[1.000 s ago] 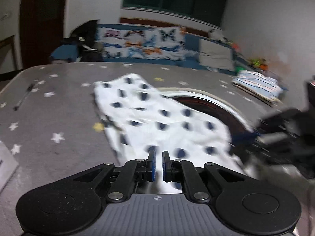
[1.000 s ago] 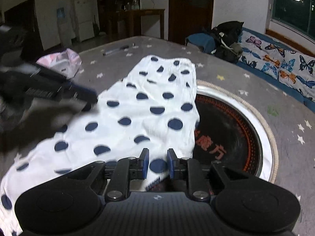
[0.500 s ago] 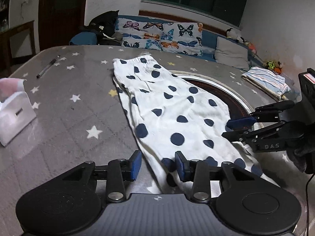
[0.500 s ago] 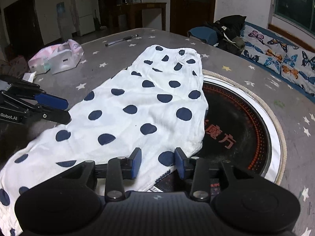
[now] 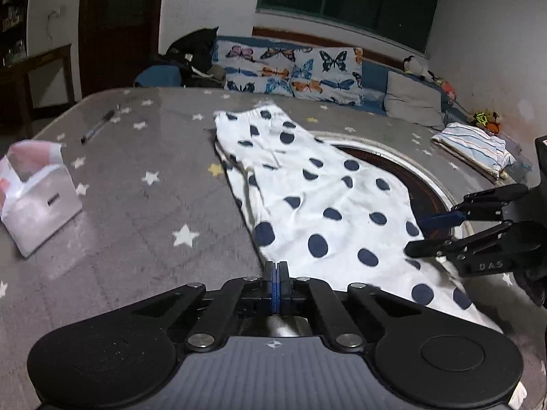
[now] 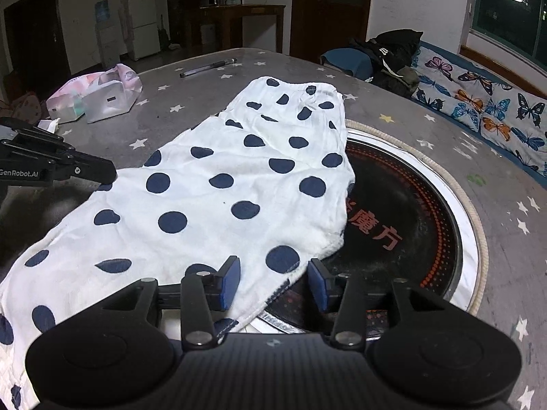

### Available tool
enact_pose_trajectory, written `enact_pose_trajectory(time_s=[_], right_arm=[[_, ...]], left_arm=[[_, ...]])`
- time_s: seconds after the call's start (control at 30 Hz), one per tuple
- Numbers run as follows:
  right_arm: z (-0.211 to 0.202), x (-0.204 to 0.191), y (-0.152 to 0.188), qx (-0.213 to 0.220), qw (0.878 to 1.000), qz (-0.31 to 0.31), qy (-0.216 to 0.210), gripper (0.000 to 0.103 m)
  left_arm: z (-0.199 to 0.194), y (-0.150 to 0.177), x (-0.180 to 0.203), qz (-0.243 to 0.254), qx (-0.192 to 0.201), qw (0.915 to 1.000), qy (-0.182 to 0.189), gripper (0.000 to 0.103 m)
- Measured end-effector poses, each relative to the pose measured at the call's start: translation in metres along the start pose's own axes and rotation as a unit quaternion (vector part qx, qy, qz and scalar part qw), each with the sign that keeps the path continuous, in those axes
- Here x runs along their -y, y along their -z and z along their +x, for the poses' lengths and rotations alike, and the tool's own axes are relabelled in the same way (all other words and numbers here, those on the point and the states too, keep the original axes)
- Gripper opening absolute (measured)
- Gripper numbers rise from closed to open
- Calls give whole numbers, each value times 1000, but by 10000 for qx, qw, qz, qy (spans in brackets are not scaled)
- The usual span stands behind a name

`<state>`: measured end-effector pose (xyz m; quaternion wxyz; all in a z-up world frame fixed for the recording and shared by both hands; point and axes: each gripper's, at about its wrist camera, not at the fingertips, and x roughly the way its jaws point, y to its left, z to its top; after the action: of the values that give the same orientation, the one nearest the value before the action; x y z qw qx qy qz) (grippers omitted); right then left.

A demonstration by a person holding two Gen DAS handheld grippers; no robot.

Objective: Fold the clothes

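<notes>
A white garment with dark blue dots (image 5: 318, 198) (image 6: 218, 188) lies spread lengthwise on the grey star-print table (image 5: 136, 212), partly over a round black inset. My left gripper (image 5: 277, 273) (image 6: 106, 174) is shut, pinching the garment's left edge near its near end. My right gripper (image 6: 273, 283) (image 5: 418, 235) is open at the opposite edge. The garment's hem lies between its blue pads (image 6: 229, 283), which do not press on it.
A white pouch (image 5: 37, 198) (image 6: 102, 99) and a pen (image 5: 99, 126) (image 6: 208, 67) lie on the table's left part. A folded striped cloth (image 5: 475, 150) rests at the far right edge. The round black hotplate (image 6: 410, 212) has a raised rim. A sofa with butterfly cushions (image 5: 294, 68) stands behind.
Both grippers were shut a second ago, then opened. The left has since shut again on the garment's left edge. The right has stayed open, its fingers wider apart.
</notes>
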<state>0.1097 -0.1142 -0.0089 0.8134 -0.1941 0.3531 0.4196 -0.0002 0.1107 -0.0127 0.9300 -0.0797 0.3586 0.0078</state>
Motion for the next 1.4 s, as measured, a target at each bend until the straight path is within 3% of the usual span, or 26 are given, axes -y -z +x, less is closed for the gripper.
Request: enact_pose_trajectory(time_s=[0.17,0.3,0.43,0.53,0.67,0.87,1.07,1.2,1.4], right_arm=[[-12,-4,-4,182,9998,48,11,44],[-22,-12,-7,317,9990,78,-303,44],[-20,-25,-3,187,9985,-34,-516,44],[-16,-34,5,22,9985,-118,-539,44],[-26,-39,9,72,9987,-108,-499,44],[-50,-49,11,314,9970,-47,-710,44],[-45,-65,26,59,9974,-304,-647,44],[-63,-64,24,267,9976,-208,-602,44],[-73,-74,19,518,9952,-103,-828,42]], left_arm=[[-6,-1,7,149,67,9998,85,1],[-15,-8,16,238,193,9991,295,2],[-24,-14,24,327,319,9977,504,2],[-18,-13,40,493,208,9944,913,2],[-6,-4,52,783,-39,9904,1136,3],[1,16,51,1069,-218,9895,947,4],[-11,19,44,1095,-23,9908,793,5],[-39,17,49,1066,196,9874,1152,5],[-49,31,61,1275,103,9815,1422,5]])
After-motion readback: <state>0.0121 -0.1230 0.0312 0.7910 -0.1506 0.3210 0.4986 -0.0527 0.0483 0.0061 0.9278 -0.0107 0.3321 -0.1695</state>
